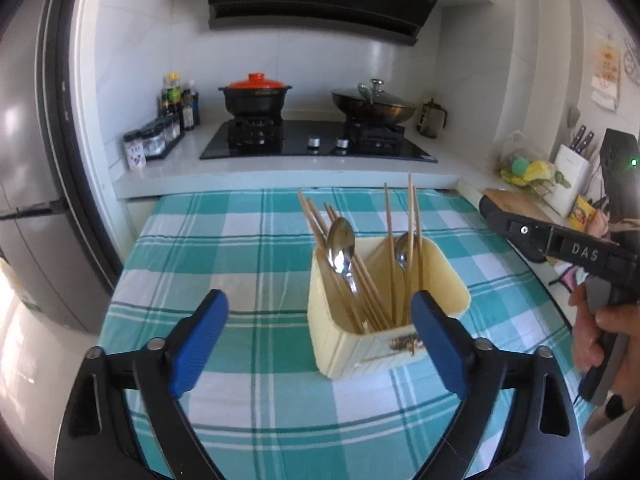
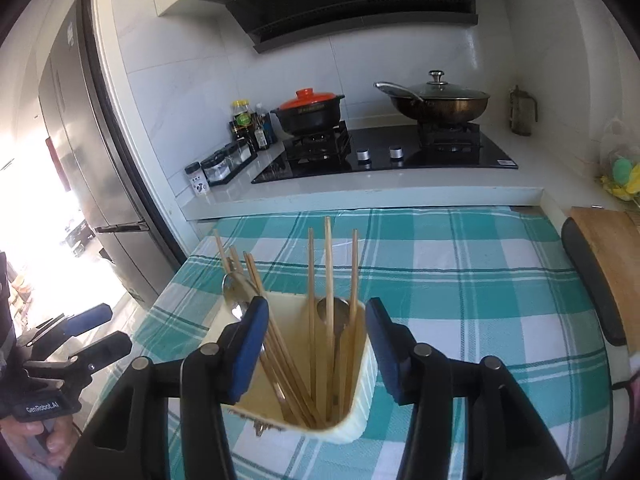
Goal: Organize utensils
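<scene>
A cream utensil holder [image 1: 360, 344] stands on the teal checked tablecloth [image 1: 248, 264]. It holds several wooden chopsticks [image 1: 412, 224] and two metal spoons [image 1: 342, 250]. My left gripper [image 1: 320, 332] is open and empty, just in front of the holder, its right finger beside the holder's front corner. My right gripper [image 2: 312, 340] is open and empty right above the holder [image 2: 356, 412], its fingers on either side of the rim. Chopsticks [image 2: 328, 264] and a spoon [image 2: 234, 292] rise between them. The left gripper also shows at the left edge of the right wrist view [image 2: 94, 334].
A stove counter [image 1: 280, 168] lies behind the table with a red-lidded pot [image 1: 256, 96], a lidded wok [image 1: 372, 104] and spice jars [image 1: 152, 144]. A fridge [image 1: 36, 200] stands left. A cutting board [image 2: 612, 248], knife block [image 1: 572, 176] and bagged items [image 1: 528, 168] are at the right.
</scene>
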Demonstrator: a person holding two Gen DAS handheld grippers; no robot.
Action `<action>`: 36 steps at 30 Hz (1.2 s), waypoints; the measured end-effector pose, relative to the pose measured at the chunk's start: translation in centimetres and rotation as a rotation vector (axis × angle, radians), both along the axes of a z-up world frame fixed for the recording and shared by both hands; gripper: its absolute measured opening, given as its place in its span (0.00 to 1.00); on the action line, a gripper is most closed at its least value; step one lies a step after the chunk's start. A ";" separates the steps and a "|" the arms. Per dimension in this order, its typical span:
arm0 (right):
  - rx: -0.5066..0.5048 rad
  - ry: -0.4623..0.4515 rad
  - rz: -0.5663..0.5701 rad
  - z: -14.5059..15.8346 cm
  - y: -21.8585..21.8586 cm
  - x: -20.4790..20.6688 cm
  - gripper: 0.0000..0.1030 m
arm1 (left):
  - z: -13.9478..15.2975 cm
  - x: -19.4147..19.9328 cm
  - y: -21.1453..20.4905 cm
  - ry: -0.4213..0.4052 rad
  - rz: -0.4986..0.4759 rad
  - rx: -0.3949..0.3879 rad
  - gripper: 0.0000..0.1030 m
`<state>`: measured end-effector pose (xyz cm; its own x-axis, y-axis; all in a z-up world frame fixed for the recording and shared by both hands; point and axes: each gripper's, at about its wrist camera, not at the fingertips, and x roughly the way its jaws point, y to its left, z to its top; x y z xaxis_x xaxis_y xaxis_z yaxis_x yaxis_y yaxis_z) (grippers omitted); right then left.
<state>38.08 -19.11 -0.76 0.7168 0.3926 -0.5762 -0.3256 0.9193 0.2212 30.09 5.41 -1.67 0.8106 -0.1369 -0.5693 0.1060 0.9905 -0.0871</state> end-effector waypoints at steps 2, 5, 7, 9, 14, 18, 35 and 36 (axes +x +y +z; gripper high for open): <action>-0.012 -0.038 -0.047 0.5 -1.2 -3.6 0.66 | -0.1 -3.6 -0.3 -0.068 0.035 0.024 0.99; -0.042 -0.072 -0.131 0.2 -2.6 -8.6 0.81 | -0.6 -7.4 -1.0 -0.124 0.131 0.026 0.99; -0.048 -0.066 -0.168 -0.4 -3.2 -11.5 0.83 | -0.9 -9.2 -1.3 -0.123 0.154 -0.004 1.00; -0.034 -0.051 -0.175 -1.1 -3.6 -13.9 0.83 | -1.0 -10.7 -1.6 -0.113 0.158 -0.030 1.00; -0.031 -0.032 -0.190 -2.5 -4.6 -18.1 0.83 | -0.5 -13.5 -2.7 -0.125 0.151 0.008 1.00; -0.047 -0.066 -0.202 -2.6 -4.4 -20.2 0.83 | -0.3 -14.7 -3.5 -0.129 0.152 0.050 1.00; -0.197 -0.163 -0.157 -2.0 -1.0 -23.3 0.83 | -0.6 -16.3 -4.9 -0.099 0.149 0.129 1.00; -0.208 -0.161 -0.160 -2.1 -0.9 -23.3 0.83 | -0.6 -16.2 -4.8 -0.092 0.139 0.110 1.00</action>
